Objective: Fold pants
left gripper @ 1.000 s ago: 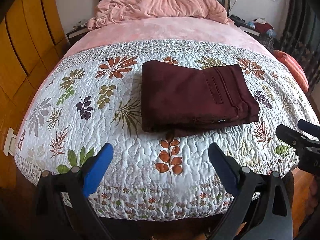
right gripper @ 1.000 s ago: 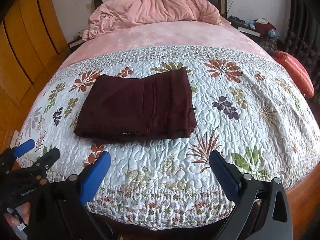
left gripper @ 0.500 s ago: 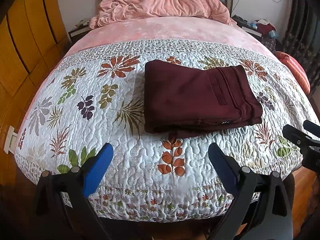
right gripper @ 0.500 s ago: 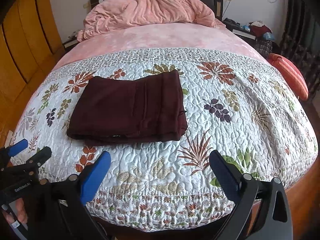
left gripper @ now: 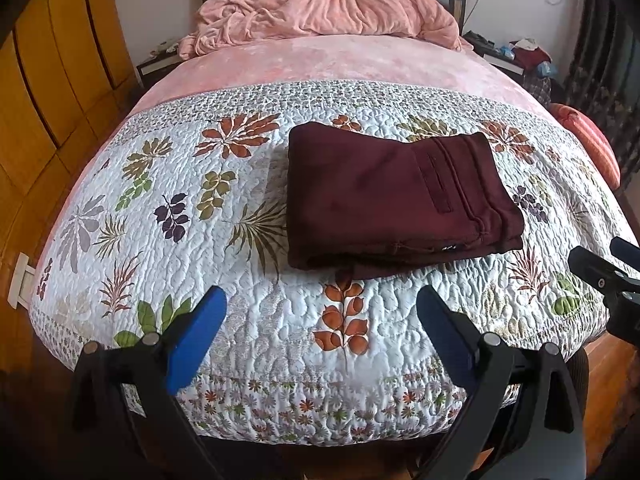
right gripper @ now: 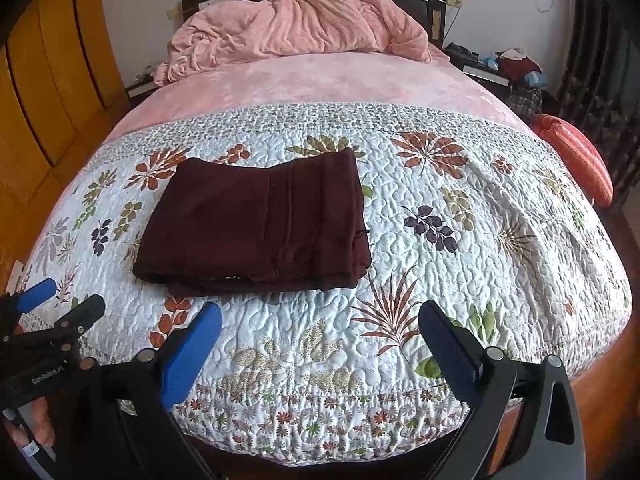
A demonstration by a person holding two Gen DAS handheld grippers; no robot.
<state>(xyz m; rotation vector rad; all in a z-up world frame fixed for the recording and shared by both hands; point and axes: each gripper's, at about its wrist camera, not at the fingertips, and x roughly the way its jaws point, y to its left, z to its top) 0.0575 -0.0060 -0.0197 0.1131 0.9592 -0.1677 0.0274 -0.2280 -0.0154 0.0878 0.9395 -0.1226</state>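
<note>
The dark maroon pants (left gripper: 396, 196) lie folded into a flat rectangle on the floral quilt (left gripper: 248, 320), waistband to the right. They also show in the right wrist view (right gripper: 256, 224), left of centre. My left gripper (left gripper: 320, 304) is open and empty, held off the foot of the bed, short of the pants. My right gripper (right gripper: 320, 320) is open and empty too, to the right of the pants. The right gripper shows at the right edge of the left wrist view (left gripper: 608, 268); the left gripper shows at the left edge of the right wrist view (right gripper: 52, 304).
A crumpled pink blanket (left gripper: 320, 8) is heaped at the headboard, over a pink sheet (left gripper: 340, 64). An orange cushion (right gripper: 576, 156) sits at the bed's right edge. Yellow wardrobe doors (left gripper: 52, 80) stand on the left. Cluttered nightstands (right gripper: 508, 68) flank the bed.
Both grippers have drawn back a little from the bed, so the pants look slightly farther away. The pants have not moved. Both grippers stay open.
</note>
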